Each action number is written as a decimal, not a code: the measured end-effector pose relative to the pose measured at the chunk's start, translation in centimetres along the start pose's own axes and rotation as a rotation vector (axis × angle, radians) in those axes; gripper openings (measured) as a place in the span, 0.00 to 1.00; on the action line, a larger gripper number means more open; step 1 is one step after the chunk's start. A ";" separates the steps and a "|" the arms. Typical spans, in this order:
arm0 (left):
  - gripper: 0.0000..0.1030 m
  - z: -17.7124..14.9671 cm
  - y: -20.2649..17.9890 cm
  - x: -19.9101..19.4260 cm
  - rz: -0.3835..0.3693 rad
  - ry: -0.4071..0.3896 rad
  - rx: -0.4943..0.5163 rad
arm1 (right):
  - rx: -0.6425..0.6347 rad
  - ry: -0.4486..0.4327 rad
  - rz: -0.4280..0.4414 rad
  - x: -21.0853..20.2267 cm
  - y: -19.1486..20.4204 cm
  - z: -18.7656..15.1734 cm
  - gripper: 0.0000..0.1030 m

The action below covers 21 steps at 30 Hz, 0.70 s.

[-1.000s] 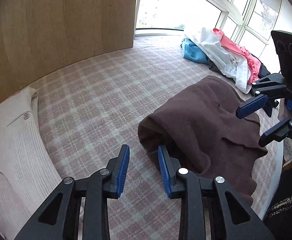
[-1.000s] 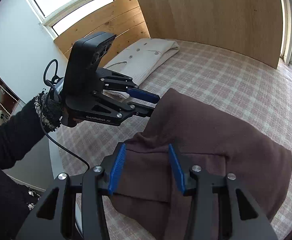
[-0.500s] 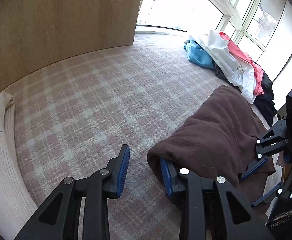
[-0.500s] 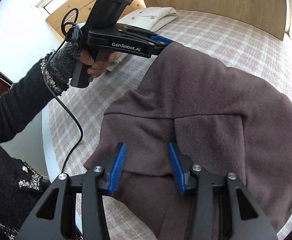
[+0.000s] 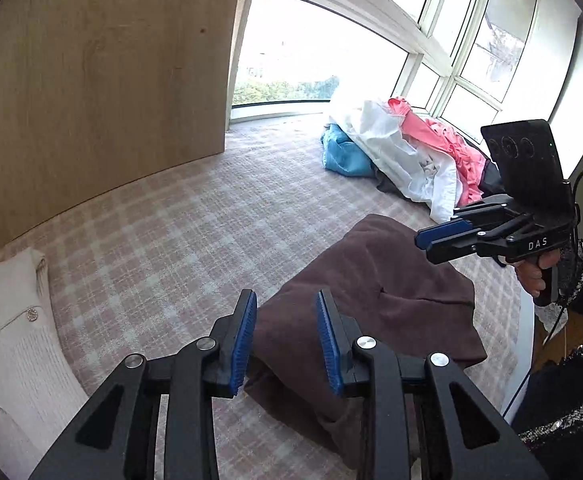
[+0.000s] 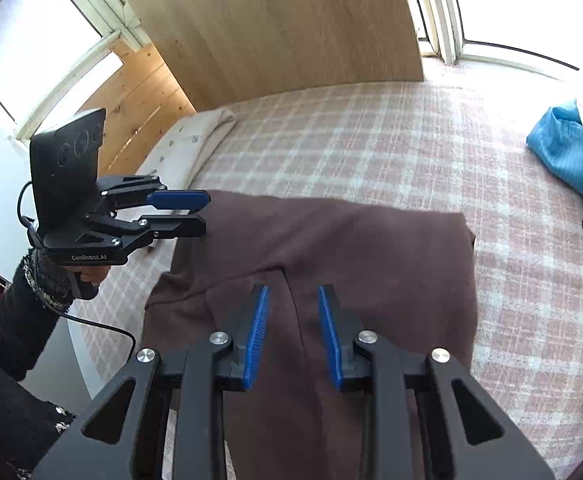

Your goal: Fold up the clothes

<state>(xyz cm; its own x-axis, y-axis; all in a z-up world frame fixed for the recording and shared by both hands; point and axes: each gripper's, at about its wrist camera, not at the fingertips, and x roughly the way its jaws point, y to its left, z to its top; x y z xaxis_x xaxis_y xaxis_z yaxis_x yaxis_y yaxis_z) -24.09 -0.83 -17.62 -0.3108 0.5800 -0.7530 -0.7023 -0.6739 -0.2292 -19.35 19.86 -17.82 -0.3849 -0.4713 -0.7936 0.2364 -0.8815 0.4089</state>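
Brown garment lying folded on the plaid surface, both grippers hovering above it with nothing pinched.

In the left wrist view, a cream buttoned knit (image 5: 7, 344) is lying at the lower left edge of the frame, the left gripper (image 5: 285, 334) is sitting at bottom centre with its jaws narrowly apart and nothing between the blue pads, the brown garment (image 5: 375, 304) is spreading out just right of centre, a heap of clothes (image 5: 403, 160) is piled at the upper right by the window, and the right gripper (image 5: 431, 240) is hanging at the right edge over the cloth. In the right wrist view the right gripper's (image 6: 293, 328) jaws are closing, narrow, with air between them above the garment (image 6: 351, 252).
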 end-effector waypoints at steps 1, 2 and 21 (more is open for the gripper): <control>0.30 -0.6 -0.3 1.6 0.003 0.044 0.006 | -0.005 0.049 0.017 1.1 0.0 -1.4 0.27; 0.31 -1.5 -0.4 3.1 0.014 0.079 0.004 | -0.017 0.023 0.026 0.4 0.1 -2.0 0.27; 0.30 0.8 -15.2 8.6 -0.193 0.232 0.196 | -0.192 -0.037 -0.109 -1.7 -10.6 2.5 0.26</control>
<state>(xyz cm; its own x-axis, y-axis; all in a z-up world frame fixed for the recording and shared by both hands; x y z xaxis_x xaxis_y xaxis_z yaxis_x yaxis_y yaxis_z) -16.58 14.79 -20.14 -0.0226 0.5540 -0.8322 -0.8504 -0.4483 -0.2753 -23.45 29.98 -19.64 -0.4487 -0.3775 -0.8100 0.3558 -0.9069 0.2256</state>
